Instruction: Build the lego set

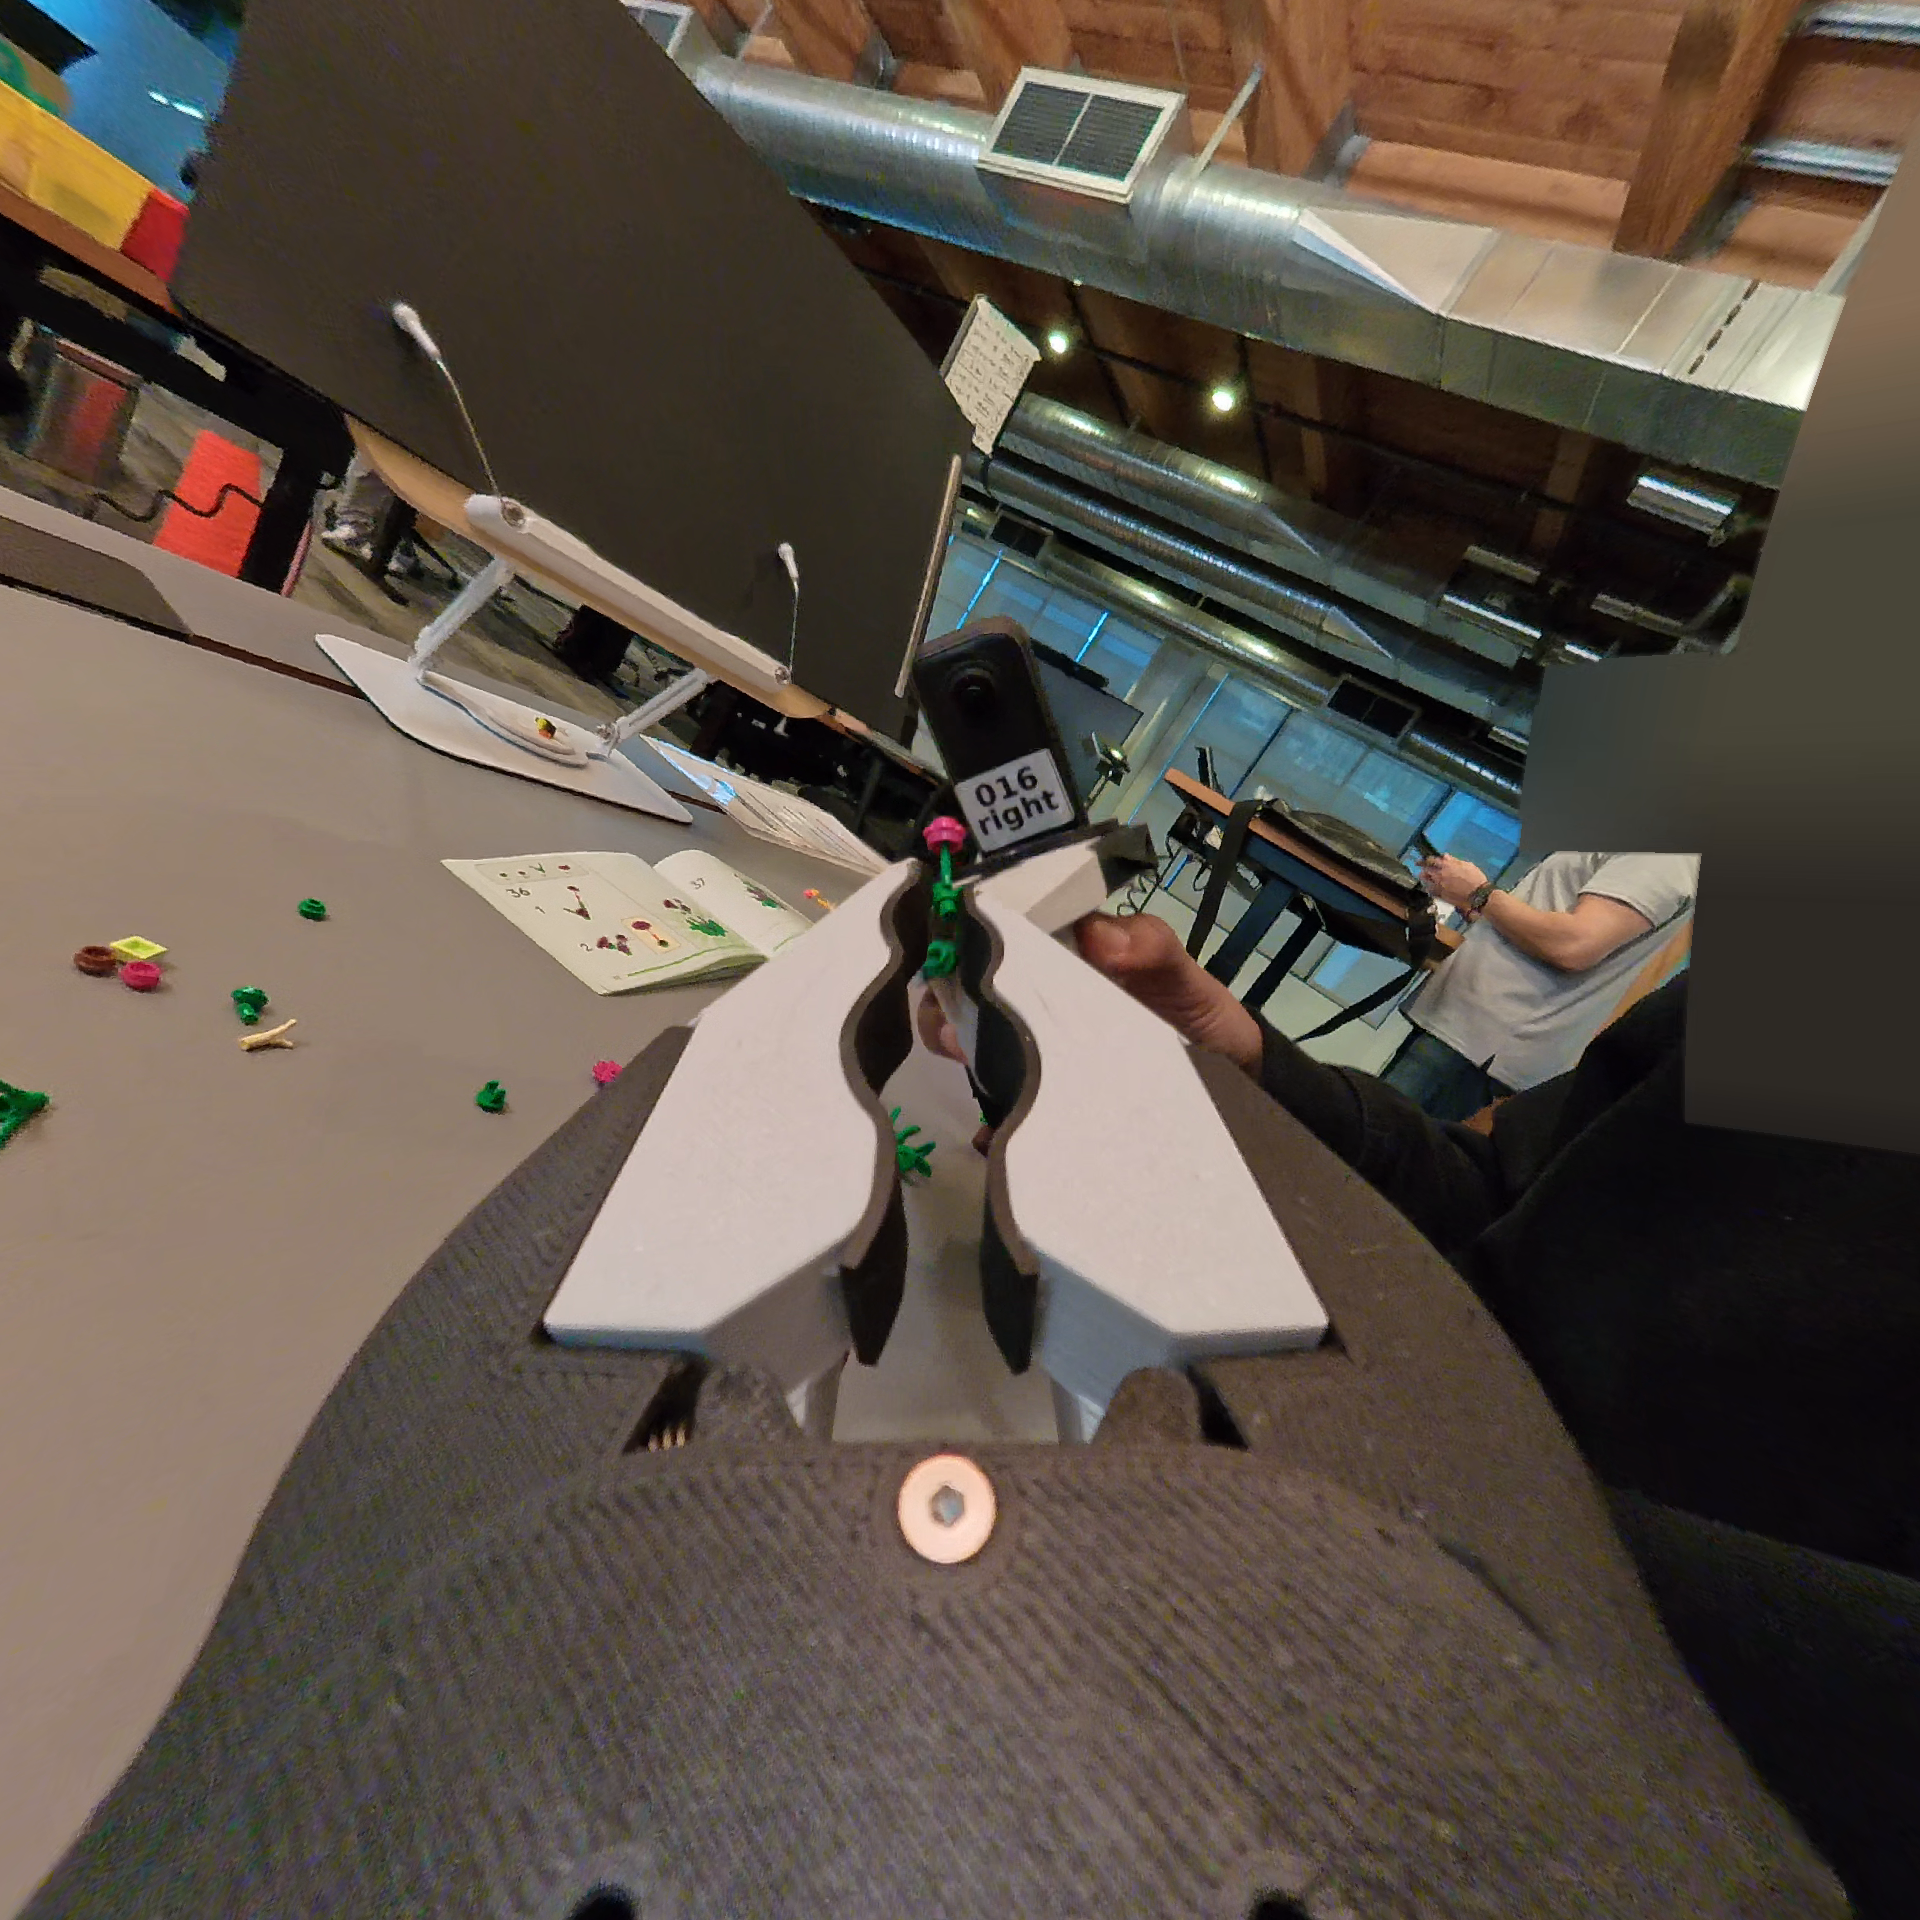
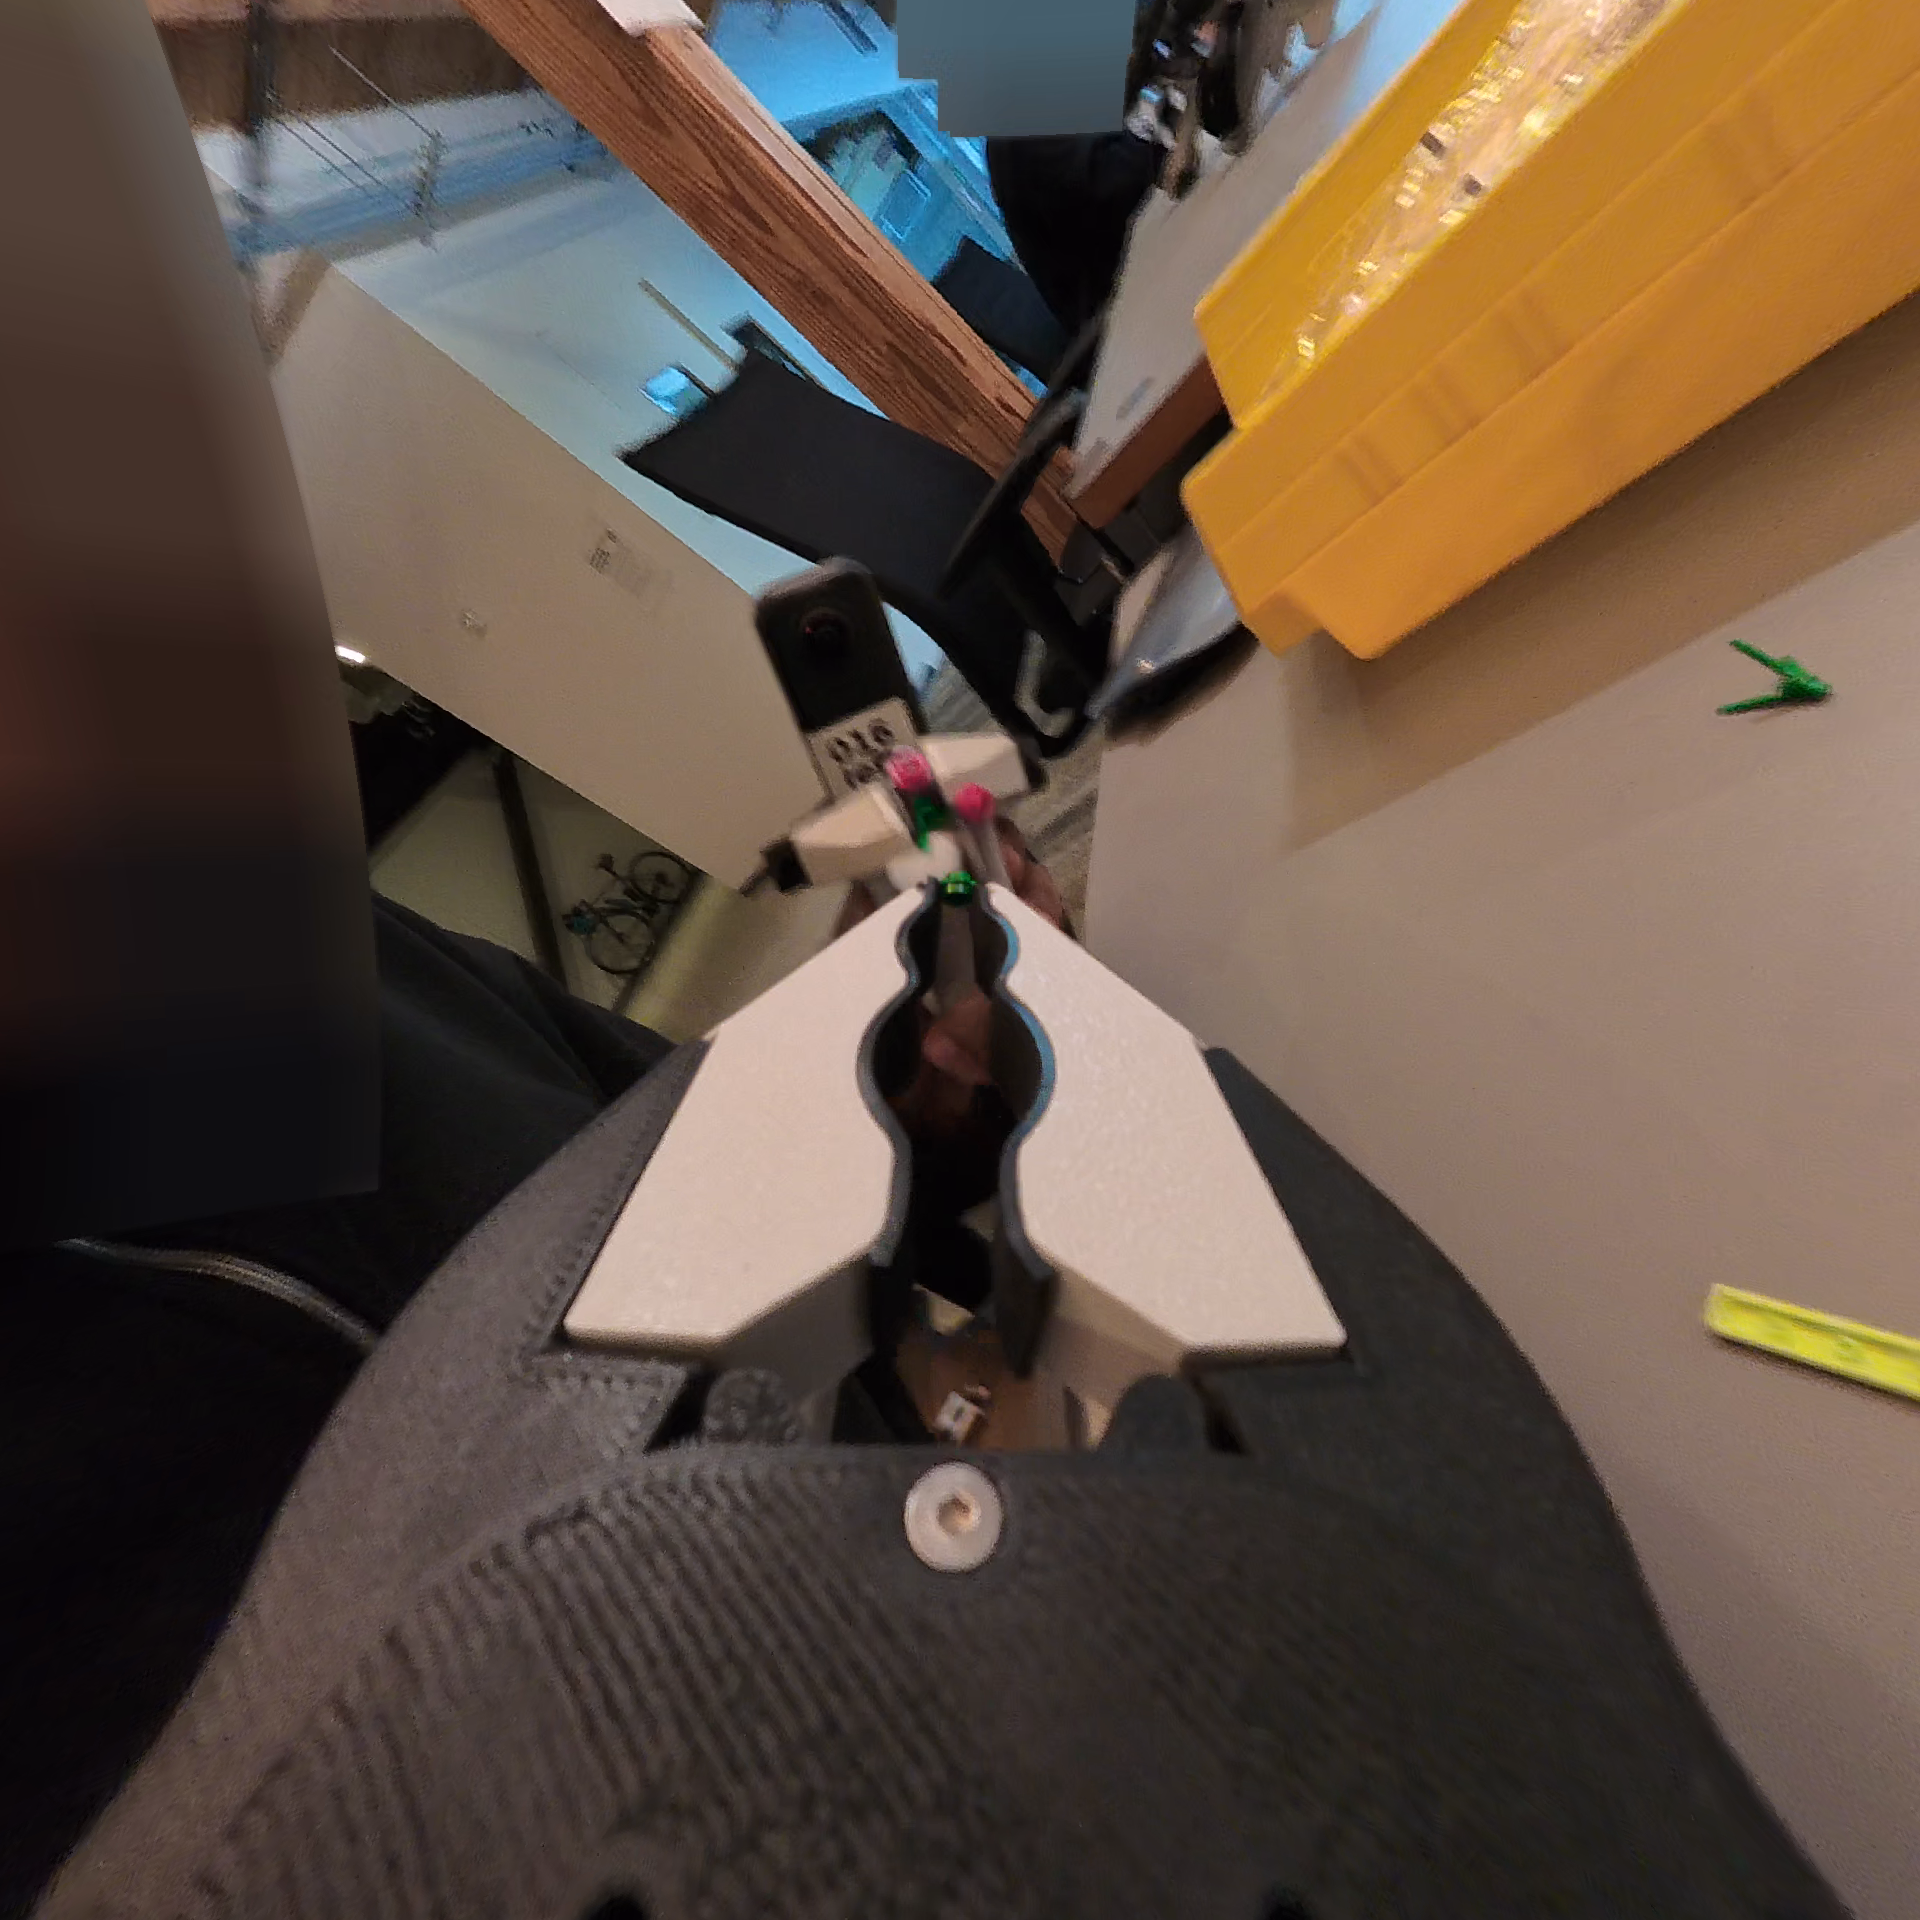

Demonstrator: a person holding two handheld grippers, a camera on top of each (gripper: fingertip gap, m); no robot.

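Between the tips of the left gripper [image 1: 948, 899], raised above the grey table [image 1: 260, 1195], a green flower stem [image 1: 943, 896] with a pink bloom at its top is pinched, the fingers nearly together around it. Opposite, the right gripper [image 2: 958, 891] faces it, its fingers closed to a slit on a small green piece [image 2: 957, 885] just beside the stem. Loose green and pink pieces [image 1: 249, 1003] and an open instruction booklet [image 1: 623, 920] lie on the table.

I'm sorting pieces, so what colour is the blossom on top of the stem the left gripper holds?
Pink, on the green flower stem in the left gripper; clearest in the left wrist view.
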